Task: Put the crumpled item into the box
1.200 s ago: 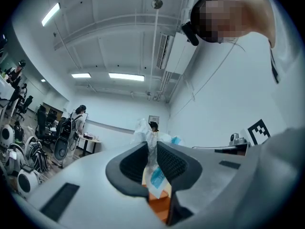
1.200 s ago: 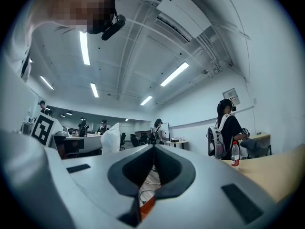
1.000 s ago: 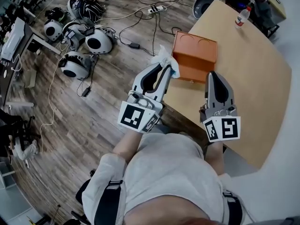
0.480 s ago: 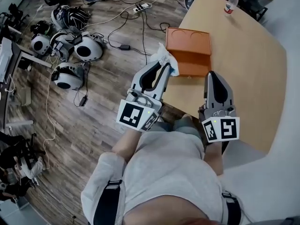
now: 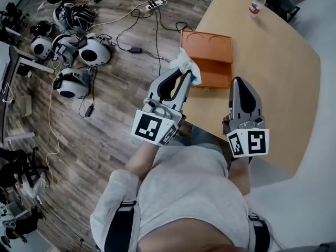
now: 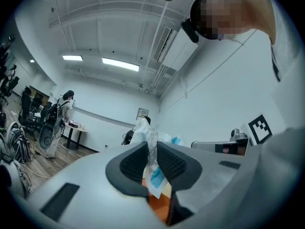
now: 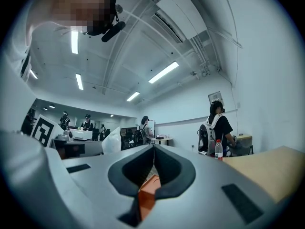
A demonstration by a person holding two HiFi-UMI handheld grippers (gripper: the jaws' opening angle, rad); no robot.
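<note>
Little has shifted: left gripper [image 5: 186, 76] stays clamped on the wad [image 5: 184, 63] (light, soft, I judge) at the box's [image 5: 210, 49] 8 o'clock; right gripper [image 5: 236, 84] jaws together.

Box [image 5: 207, 56] on table [image 5: 278, 88], bottle [image 5: 255, 4] behind it

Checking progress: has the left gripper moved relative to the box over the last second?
Yes, slightly. Against the orange box, the left gripper, shut on the crumpled item, has shifted right, from its left edge to overlapping it.

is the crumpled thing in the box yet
Out: the crumpled item is clamped in the jaws of the left gripper, beside the orange box, not inside.
</note>
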